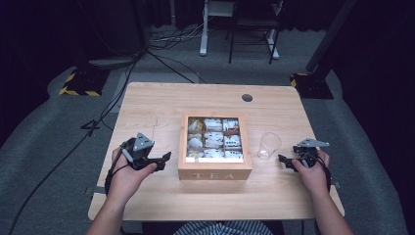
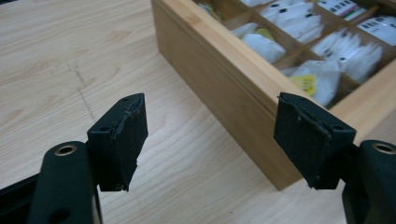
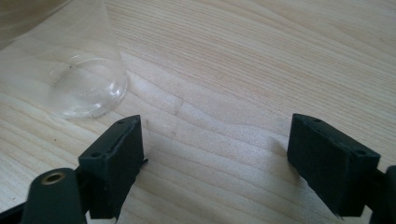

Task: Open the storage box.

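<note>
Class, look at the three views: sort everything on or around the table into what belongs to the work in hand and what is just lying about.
In the work:
left tool, jaws open, beside the box
right tool, jaws open, near the cup
wooden tea box of tea bags
clear plastic cup

Lying about:
floor cables
chair behind the table

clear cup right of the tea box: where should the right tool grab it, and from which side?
Probably the side wall of the clear cup, about mid-height, coming level from its right, where the right tool already sits open. It stands upright and tapers toward the base, and the tea box blocks its left side. A thin wall suggests a light squeeze.
</note>
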`<state>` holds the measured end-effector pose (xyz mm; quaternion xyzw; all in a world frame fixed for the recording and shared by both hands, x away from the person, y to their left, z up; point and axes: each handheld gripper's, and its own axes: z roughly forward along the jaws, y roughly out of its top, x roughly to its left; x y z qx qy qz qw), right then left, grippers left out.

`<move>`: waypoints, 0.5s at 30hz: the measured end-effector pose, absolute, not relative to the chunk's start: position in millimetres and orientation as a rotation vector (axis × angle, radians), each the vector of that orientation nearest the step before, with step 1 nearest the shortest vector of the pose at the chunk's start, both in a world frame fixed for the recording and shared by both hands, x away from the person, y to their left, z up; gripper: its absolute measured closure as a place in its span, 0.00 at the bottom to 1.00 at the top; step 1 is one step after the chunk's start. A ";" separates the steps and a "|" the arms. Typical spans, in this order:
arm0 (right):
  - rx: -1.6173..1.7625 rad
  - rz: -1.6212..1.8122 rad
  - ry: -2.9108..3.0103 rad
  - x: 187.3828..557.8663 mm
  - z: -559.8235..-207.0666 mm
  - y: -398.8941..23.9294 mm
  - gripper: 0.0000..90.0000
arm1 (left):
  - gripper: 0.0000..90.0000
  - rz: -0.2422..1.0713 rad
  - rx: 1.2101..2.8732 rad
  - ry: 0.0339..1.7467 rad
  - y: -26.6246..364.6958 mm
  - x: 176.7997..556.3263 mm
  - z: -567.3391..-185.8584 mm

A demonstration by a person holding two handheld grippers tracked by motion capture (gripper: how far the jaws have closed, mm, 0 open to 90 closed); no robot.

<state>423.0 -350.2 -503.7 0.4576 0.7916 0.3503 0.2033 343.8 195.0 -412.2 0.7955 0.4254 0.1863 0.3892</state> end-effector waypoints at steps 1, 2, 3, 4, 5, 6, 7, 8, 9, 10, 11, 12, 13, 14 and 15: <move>1.277 0.978 2.209 423.0 -503.7 -350.2 0.21 | 0.30 0.466 2.031 1.076 192.2 342.1 -411.3; 1.277 0.978 2.209 423.1 -503.7 -350.2 0.21 | 0.31 0.466 2.031 1.076 192.2 342.1 -411.3; 1.277 0.978 2.209 423.1 -503.7 -350.2 0.21 | 0.31 0.458 2.040 1.045 187.5 339.2 -409.3; 1.276 0.977 2.209 423.1 -503.7 -350.2 0.21 | 0.31 0.451 2.036 1.015 185.7 338.3 -408.1; 1.277 0.978 2.209 423.0 -503.7 -350.2 0.21 | 0.31 0.429 2.021 1.004 183.4 337.1 -407.5; 1.277 0.978 2.209 423.0 -503.7 -350.2 0.21 | 0.32 0.429 2.021 1.004 183.4 337.1 -407.5; 1.277 0.978 2.209 423.0 -503.7 -350.2 0.21 | 0.32 0.412 2.012 0.989 181.2 335.9 -406.9; 1.277 0.979 2.209 423.0 -503.7 -350.2 0.21 | 0.32 0.410 2.010 0.982 179.8 335.3 -406.7; 1.278 0.979 2.209 423.0 -503.7 -350.2 0.21 | 0.32 0.404 2.020 0.964 176.4 333.8 -406.4; 1.278 0.979 2.209 423.0 -503.7 -350.2 0.21 | 0.32 0.404 2.020 0.964 176.4 333.8 -406.4; 1.277 0.978 2.209 423.1 -503.7 -350.2 0.21 | 0.32 0.397 2.023 0.961 174.8 333.0 -406.7; 1.277 0.978 2.209 423.1 -503.7 -350.2 0.21 | 0.32 0.394 2.027 0.954 173.5 332.6 -406.8; 1.277 0.978 2.209 423.1 -503.7 -350.2 0.21 | 0.31 0.389 2.030 0.948 172.3 332.2 -407.0; 1.277 0.978 2.209 423.1 -503.7 -350.2 0.21 | 0.31 0.387 2.031 0.946 171.0 331.6 -407.4; 1.277 0.977 2.209 423.1 -503.7 -350.2 0.21 | 0.31 0.390 2.039 0.939 170.2 331.4 -407.4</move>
